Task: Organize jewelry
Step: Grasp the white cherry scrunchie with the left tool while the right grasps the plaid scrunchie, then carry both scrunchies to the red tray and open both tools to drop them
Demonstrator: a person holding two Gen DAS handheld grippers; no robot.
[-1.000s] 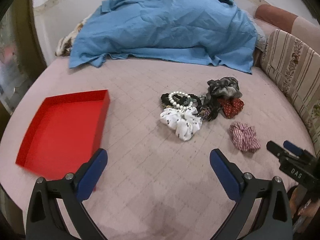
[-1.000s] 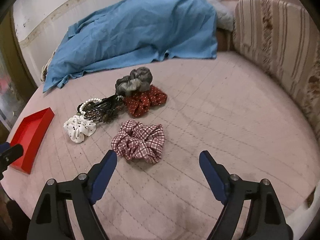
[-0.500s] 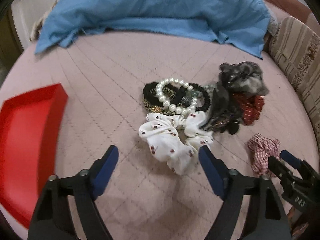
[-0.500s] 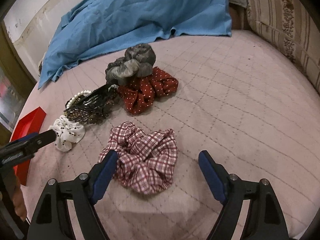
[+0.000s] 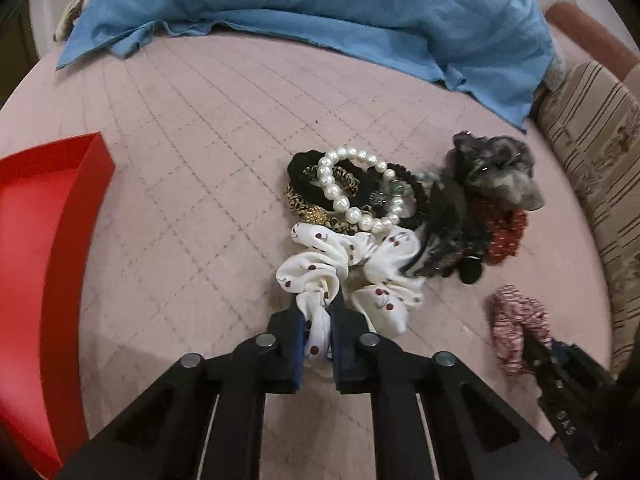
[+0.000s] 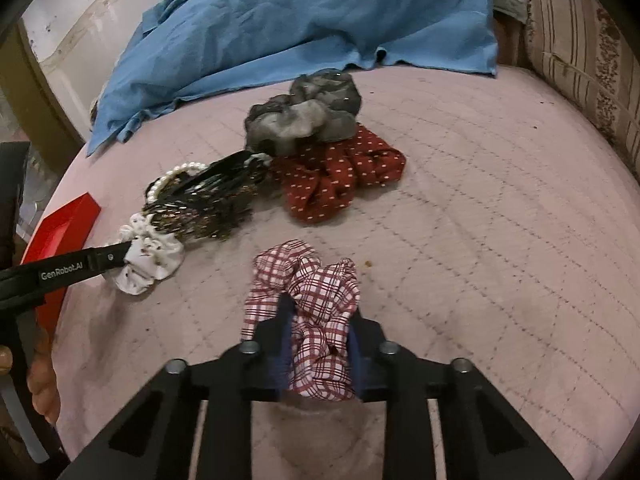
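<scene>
The fingers of both grippers, which a second earlier had stood wide apart above the bed, were now closing hard on cloth. The left gripper (image 5: 318,332) had come down and forward onto the near lobe of the white cherry-print scrunchie (image 5: 352,268), and its blue pads pinched a fold of that fabric with almost no gap between them. The right gripper (image 6: 318,344) was likewise closing on the red plaid scrunchie (image 6: 308,300), whose bunched cloth filled the space between its pads; the gap there stayed a little wider because of the thicker wad.

Both scrunchies still lay on the pink quilted bedspread (image 5: 192,152), neither lifted. The white one sat at the near edge of the pile, touching the pearl bracelet (image 5: 356,188) and the black and leopard hair ties just beyond it; the plaid one lay by itself, near and to the right of the pile. The grey scrunchie (image 6: 308,112) and the dark red dotted scrunchie (image 6: 340,172) lay farther back, untouched.

The red tray (image 5: 44,248) stood well off to the left, with nothing visible in it. This looked like the first double pick secured, with the carry to the tray yet to come. The white scrunchie might drag the pearls along when raised.
</scene>
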